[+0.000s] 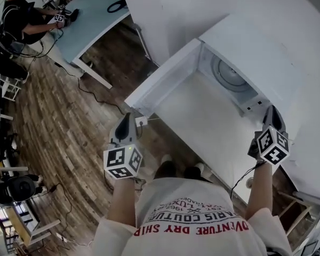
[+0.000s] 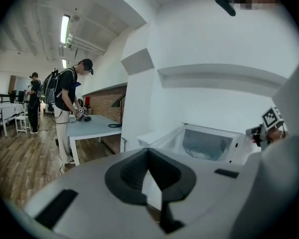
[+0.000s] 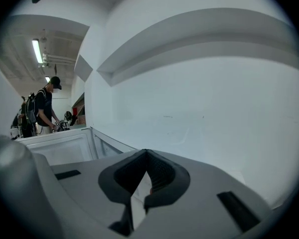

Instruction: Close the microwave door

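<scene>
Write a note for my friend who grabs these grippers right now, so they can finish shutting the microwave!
Left gripper: jaws together, empty, close to the free edge of the microwave door. I can't tell if it touches.
Right gripper: jaws together, empty, by the right front of the microwave.
Door: swung wide open, with the round plate inside showing.
Done: nothing yet.
Left: swing the door round until it shuts, probably with the left gripper.

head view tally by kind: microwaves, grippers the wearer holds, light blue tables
microwave: 1
grippers: 2 (left gripper, right gripper)
light blue table: 1
total: 4
</scene>
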Available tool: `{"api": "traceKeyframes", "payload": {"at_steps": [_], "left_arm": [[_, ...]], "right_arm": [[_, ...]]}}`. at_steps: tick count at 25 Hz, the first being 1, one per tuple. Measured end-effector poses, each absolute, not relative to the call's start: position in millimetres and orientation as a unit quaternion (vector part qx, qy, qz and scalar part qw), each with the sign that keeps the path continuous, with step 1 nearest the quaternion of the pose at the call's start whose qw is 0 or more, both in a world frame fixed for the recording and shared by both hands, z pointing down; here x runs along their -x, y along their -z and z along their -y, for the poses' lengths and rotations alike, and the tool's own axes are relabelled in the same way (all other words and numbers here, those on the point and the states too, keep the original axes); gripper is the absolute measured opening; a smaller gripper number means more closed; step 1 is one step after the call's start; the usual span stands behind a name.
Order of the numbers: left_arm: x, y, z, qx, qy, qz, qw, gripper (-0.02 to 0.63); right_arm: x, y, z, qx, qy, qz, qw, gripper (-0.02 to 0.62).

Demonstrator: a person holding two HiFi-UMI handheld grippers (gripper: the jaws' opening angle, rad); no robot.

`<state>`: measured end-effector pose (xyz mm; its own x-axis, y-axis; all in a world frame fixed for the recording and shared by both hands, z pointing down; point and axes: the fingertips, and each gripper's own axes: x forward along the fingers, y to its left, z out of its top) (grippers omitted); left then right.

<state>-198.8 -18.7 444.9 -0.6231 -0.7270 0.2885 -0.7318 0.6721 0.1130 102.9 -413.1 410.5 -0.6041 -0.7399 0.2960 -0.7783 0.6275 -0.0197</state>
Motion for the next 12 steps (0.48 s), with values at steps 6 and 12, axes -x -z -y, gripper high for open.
{"api": "traceKeyframes", "payload": {"at_steps": [6,12], "left_arm": [[246,-460,14,-0.414,-0.015,0.899,0.143,0.003],[269,-471,24,-0.438,-0.008,0.885,0.155,0.003]], "right_arm": [[-102,-412,413,-0.453,-0.065,0.878,0.142,0.012],[-104,-412,414,-0.457,-0.072,0.876,0.133,0.012]]}}
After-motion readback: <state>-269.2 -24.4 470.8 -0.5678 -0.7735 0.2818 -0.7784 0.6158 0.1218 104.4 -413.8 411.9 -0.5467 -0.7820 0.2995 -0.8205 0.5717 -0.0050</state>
